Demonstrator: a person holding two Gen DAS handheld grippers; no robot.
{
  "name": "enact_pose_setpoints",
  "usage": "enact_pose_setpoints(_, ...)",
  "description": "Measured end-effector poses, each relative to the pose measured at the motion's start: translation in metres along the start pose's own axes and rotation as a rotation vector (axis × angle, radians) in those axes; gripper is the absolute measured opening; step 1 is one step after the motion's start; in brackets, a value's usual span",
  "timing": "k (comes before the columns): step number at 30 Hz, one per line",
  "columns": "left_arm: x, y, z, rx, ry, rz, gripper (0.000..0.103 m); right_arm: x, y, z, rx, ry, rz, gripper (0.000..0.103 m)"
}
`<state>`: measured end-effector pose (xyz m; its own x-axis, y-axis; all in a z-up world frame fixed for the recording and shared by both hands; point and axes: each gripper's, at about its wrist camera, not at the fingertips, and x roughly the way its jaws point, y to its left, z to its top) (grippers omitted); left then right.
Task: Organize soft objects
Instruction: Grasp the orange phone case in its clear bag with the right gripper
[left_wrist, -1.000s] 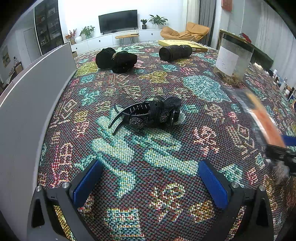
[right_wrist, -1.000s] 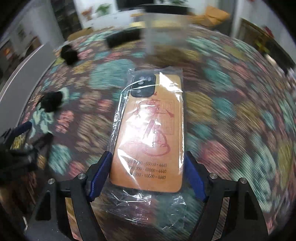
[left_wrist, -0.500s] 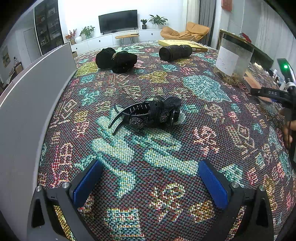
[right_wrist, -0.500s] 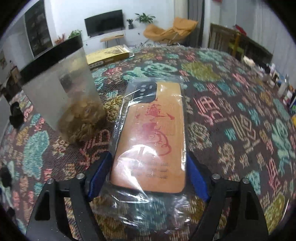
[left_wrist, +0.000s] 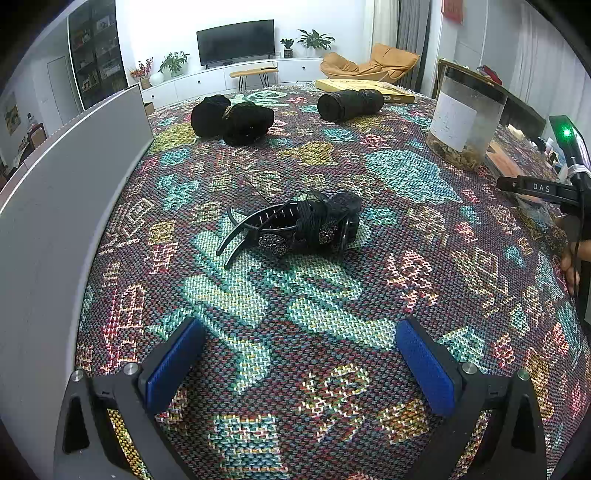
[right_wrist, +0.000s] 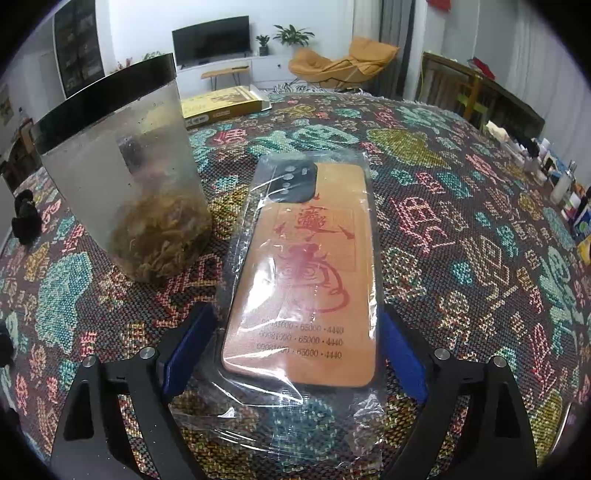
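Right gripper (right_wrist: 293, 345) jaws just spread, clear of bagged orange phone case (right_wrist: 301, 269) lying flat mid-frame beside dried-herb jar (right_wrist: 122, 177); probably a drop-off. Left gripper (left_wrist: 299, 363) spread, empty, aimed at hair claw clip (left_wrist: 295, 227), centre frame, likely next.

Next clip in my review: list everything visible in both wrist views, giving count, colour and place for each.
Phone case in clear bag: one, orange with red print, flat on cloth between right tool's fingers.
Jar: one, clear with black lid, dried brownish contents, left of the phone case.
Hair claw clip: one, black, cloth centre ahead of left tool.
Fabric bundle: one, black, far left of cloth.
Rolled item: one, black, far centre.
Flat box: one, yellow, far edge.
Tablecloth: one, multicolour woven.
Panel: one, grey, left edge.
Small bottles: several, mixed colours, right edge.
Left tool: blue pads, open, empty.
Right tool: blue pads, jaws just opened, pads off the case.
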<state>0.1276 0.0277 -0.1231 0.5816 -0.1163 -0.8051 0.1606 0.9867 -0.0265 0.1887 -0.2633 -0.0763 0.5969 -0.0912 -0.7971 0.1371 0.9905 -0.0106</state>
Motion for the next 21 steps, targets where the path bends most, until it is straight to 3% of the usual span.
enact_pose_setpoints(21, 0.0, -0.0001, 0.0001, 0.001, 0.0, 0.0, 0.103, 0.0012, -0.0004, 0.0016, -0.001, 0.0, 0.0, 0.091)
